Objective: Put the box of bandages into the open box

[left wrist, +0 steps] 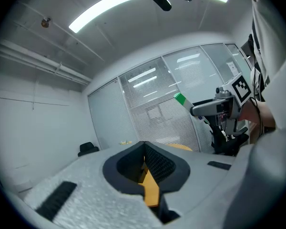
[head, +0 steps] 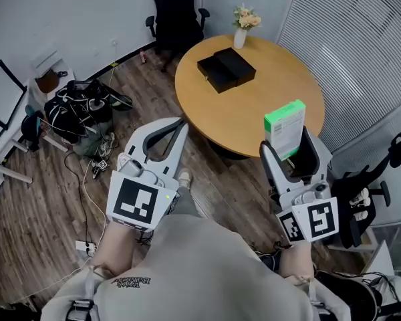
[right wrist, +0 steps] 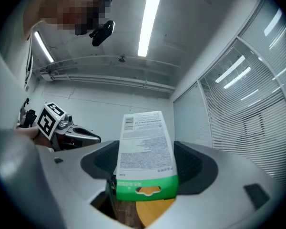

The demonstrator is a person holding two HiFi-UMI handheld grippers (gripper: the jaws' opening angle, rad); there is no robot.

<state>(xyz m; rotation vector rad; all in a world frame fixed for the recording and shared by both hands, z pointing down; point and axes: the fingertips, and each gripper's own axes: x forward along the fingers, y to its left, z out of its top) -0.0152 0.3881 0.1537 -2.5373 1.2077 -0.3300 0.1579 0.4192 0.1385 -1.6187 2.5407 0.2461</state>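
Now the right gripper (head: 289,143) has the bandages

It pinches the green box of bandages (head: 285,127) at middle right, by the round table (head: 254,112) edge. The black open box (head: 226,69) sits upper middle. The left gripper (head: 181,123) is closed, empty.

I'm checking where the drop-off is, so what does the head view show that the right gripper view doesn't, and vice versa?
Only the head view shows the open black box and the flower vase on the round table. Only the right gripper view shows the barcode on the printed back of the box of bandages, plus the ceiling light. Both show the right gripper shut on that box, and the left gripper beside it.
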